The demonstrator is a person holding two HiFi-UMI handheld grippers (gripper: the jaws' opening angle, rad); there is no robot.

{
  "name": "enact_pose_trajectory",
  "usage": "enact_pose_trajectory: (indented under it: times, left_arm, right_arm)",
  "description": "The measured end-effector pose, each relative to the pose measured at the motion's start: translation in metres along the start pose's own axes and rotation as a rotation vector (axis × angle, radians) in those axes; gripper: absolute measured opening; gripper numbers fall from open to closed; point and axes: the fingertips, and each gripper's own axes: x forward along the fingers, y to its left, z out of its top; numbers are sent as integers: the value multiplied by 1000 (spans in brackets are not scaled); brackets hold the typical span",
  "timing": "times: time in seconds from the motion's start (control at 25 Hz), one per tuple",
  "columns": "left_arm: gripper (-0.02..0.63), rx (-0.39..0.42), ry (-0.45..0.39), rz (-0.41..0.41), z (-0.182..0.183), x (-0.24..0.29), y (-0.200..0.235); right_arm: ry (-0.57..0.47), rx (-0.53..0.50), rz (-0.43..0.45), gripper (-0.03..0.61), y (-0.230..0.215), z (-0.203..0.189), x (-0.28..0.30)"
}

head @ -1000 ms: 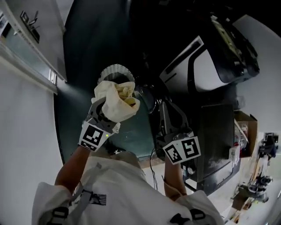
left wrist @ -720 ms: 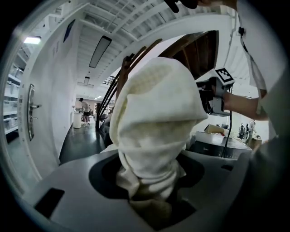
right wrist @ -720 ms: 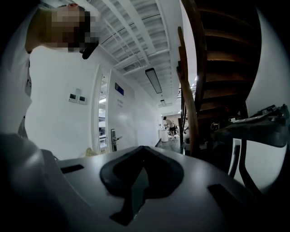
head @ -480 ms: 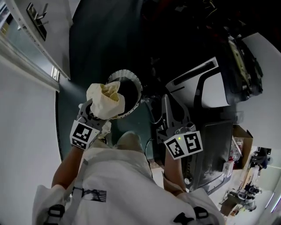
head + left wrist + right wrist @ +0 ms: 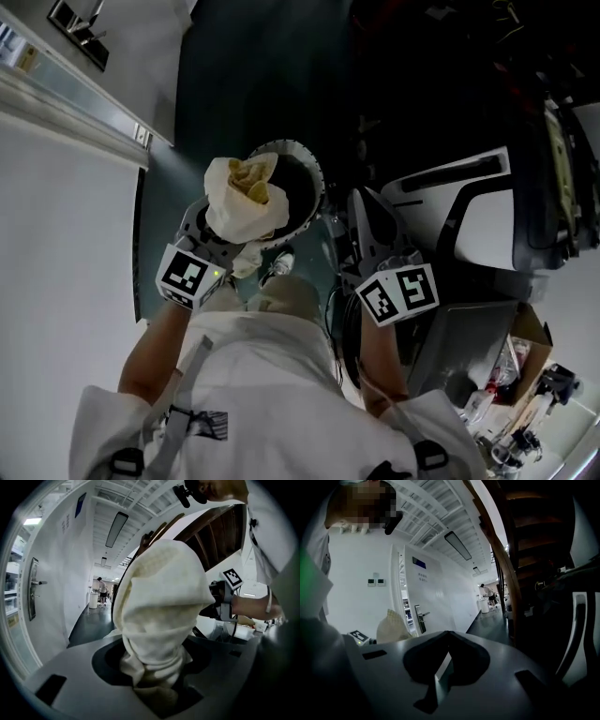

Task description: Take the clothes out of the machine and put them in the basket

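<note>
The left gripper (image 5: 220,236) has its fingers (image 5: 70,667) partly apart and clamped on a bunched cream cloth (image 5: 159,611). The bundle fills the gap between them and bulges out well past the fingertips, its folds gathered tight where the fingers pinch it. In the head view the cloth is over the left side of the round basket (image 5: 314,173), covering that part of its white ribbed rim and some of its dark opening. Whether the cloth touches the basket cannot be told.

The right gripper (image 5: 367,211) is just beside the basket's right rim, between the basket and the white and black machine (image 5: 487,216). Its fingers (image 5: 393,660) are drawn together with only a thin slit of light between them, and they hold nothing. The cloth is well clear of them, on the far side of the basket.
</note>
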Motion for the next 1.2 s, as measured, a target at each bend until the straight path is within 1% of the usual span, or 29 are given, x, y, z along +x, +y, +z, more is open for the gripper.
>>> enact_pose_trajectory:
  times: [0.12, 0.28, 0.4, 0.52, 0.64, 0.76, 0.84, 1.0, 1.2]
  left_arm:
    - [262, -44, -12, 30, -10, 27, 6]
    - [265, -49, 25, 34, -32, 58, 15]
    - [267, -102, 51, 25, -67, 81, 25]
    - [268, -154, 86, 17, -113, 109, 39]
    - [270, -187, 126, 8, -168, 139, 54]
    - [270, -235, 168, 21, -237, 168, 72]
    - [270, -233, 208, 19, -286, 190, 86]
    - [270, -204, 342, -47, -384, 233, 91]
    - [272, -184, 527, -109, -504, 282, 91]
  right_arm:
    - [43, 18, 21, 12, -19, -21, 11]
    - [102, 24, 42, 14, -34, -54, 26]
    - [150, 20, 48, 12, -43, -82, 40]
    - [200, 26, 55, 13, -52, -121, 58]
    - [250, 35, 67, 12, -61, -172, 81]
    - [281, 86, 59, 12, -74, -223, 101]
    - [286, 122, 45, 12, -82, -260, 115]
    - [318, 159, 36, 12, -92, -334, 134]
    - [333, 189, 54, 12, -109, -402, 155]
